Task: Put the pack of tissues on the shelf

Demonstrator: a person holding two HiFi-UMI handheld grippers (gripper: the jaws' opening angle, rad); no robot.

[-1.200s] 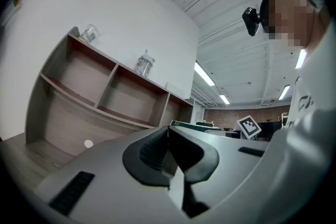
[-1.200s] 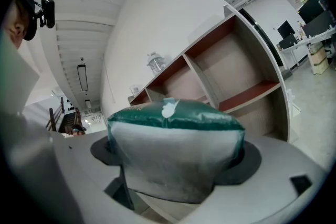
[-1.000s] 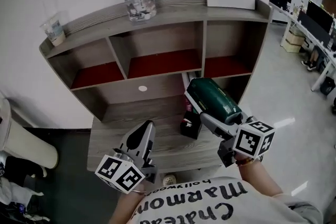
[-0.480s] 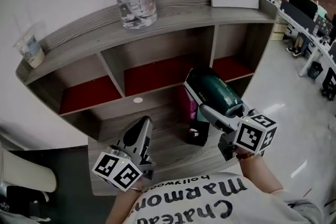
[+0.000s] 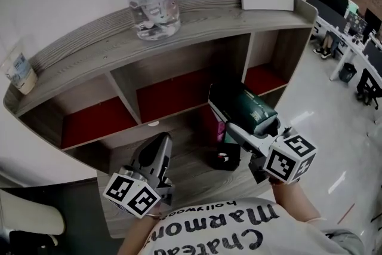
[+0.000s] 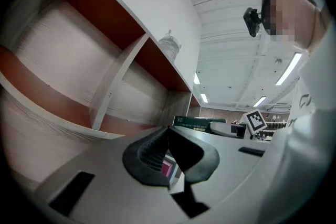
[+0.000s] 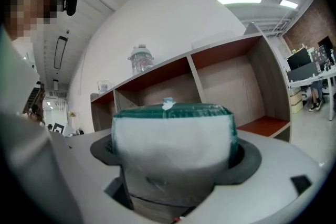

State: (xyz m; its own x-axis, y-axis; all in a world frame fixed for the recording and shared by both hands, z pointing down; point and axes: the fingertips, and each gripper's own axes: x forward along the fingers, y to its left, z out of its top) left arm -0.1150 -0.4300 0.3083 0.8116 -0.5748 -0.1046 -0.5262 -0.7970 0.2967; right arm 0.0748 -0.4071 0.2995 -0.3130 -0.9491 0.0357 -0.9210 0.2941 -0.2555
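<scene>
Two jaws of the right gripper (image 5: pixel 246 130) clamp the soft, green-wrapped pack of tissues (image 5: pixel 242 106), which juts toward 11 o'clock, in the air before the grey wood-grain shelf (image 5: pixel 197 16). At 7 o'clock, the left gripper (image 5: pixel 161 144) has its jaws pressed together on nothing.

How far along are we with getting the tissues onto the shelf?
Done: the pack of tissues is clamped in the right gripper. In hand: it hangs in the air before the compartments of the shelf. Left: set it on a board and release. The left gripper is shut, empty.
</scene>
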